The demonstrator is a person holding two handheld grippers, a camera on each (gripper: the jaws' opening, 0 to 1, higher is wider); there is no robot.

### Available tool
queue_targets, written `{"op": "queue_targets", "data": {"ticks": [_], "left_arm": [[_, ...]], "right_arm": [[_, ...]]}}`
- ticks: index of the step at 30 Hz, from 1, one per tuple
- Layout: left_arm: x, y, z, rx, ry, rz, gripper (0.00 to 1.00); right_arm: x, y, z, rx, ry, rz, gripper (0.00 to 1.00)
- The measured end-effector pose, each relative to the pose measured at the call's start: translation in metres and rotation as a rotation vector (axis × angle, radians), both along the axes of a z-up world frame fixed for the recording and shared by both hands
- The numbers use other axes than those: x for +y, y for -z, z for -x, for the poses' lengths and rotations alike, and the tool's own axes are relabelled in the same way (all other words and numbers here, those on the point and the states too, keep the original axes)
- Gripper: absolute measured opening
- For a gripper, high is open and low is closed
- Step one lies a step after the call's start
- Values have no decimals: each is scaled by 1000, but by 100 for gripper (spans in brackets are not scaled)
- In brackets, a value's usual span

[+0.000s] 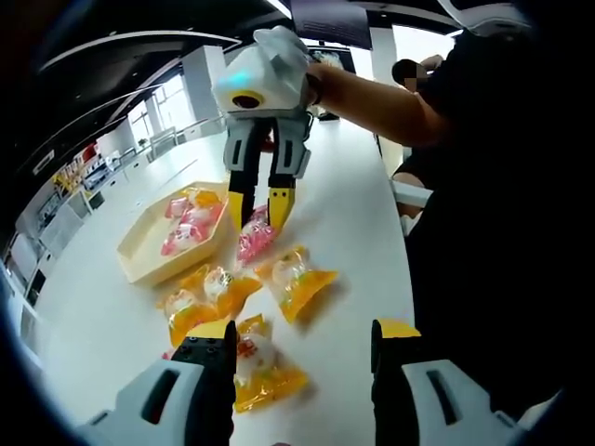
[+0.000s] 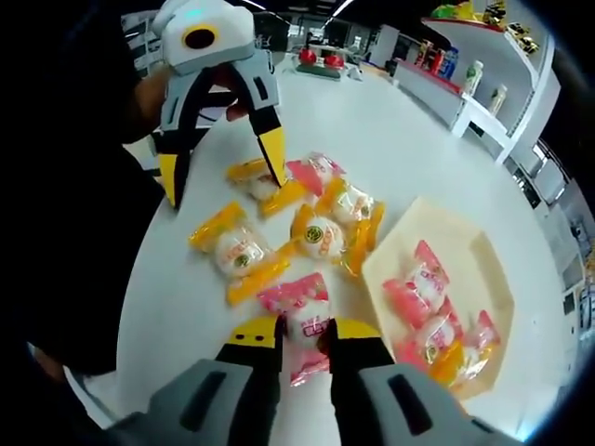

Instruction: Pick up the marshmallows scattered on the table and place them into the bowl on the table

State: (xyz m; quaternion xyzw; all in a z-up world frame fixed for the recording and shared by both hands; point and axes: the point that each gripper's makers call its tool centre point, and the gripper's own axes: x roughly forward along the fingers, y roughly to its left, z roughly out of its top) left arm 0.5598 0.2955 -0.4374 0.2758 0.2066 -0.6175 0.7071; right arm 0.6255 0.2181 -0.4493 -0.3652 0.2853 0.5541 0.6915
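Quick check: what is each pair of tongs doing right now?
Left tongs: open, holding nothing, above the yellow marshmallow packets.
Right tongs: shut on a pink marshmallow packet.

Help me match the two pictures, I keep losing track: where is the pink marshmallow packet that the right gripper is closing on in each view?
Left gripper view: the pink packet lies centre frame, under the right gripper, right of the bowl.
Right gripper view: it sits low in the centre, between that gripper's own yellow tips, left of the bowl.
Shared landmark: the cream bowl holding pink packets.
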Motion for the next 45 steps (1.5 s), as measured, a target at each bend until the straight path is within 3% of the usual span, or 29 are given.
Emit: {"op": "queue_targets", "data": {"ticks": [29,40,45], "left_arm": [[-2,1,-3,2,6,-7,58],[-1,0,-3,3,4,-5,58],[-2,0,-2,4,6,-3,58]], "right_arm": [[-7,-33,5,-107,12,-27,20],[-7,-40,-1,-124,25,-58,20],[-7,-44,-15,-153,58,-99,20]]}}
